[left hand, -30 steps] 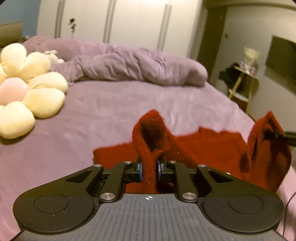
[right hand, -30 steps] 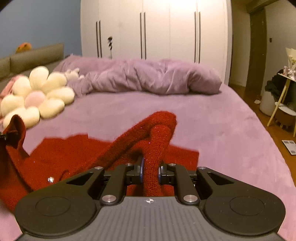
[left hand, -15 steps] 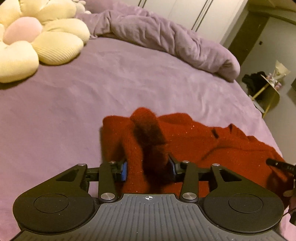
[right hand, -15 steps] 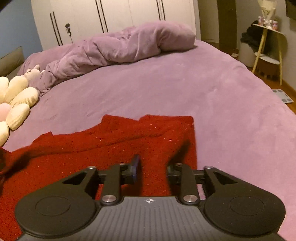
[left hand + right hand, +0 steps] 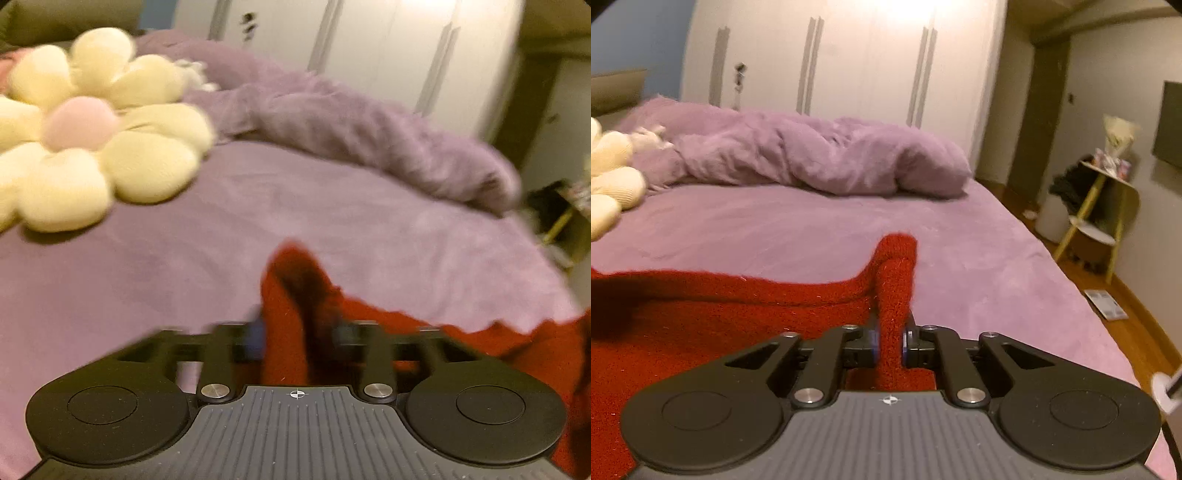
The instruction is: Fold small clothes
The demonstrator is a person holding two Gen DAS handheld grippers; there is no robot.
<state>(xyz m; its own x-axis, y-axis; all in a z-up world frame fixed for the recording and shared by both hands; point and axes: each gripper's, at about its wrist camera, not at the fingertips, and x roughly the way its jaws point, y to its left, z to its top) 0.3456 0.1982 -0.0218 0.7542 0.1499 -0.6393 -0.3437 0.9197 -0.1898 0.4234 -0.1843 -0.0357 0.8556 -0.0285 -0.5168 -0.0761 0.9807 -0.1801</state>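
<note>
Left claw (image 5: 299,338), blurred, jaws wide with red knit (image 5: 291,295) bunched between; grip uncertain. Pillow (image 5: 92,129) far ahead-left, bare sheet (image 5: 166,266) ahead. Right claw (image 5: 889,341) clamped on knit (image 5: 895,280) fold; garment spreads left, bed edge right. No legible writing.

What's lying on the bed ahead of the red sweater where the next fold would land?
Nothing visible. The red sweater is pinched by the right hand-held gripper, and the purple sheet ahead of it is bare up to the bunched duvet. The flower cushion sits well off to the left.
</note>
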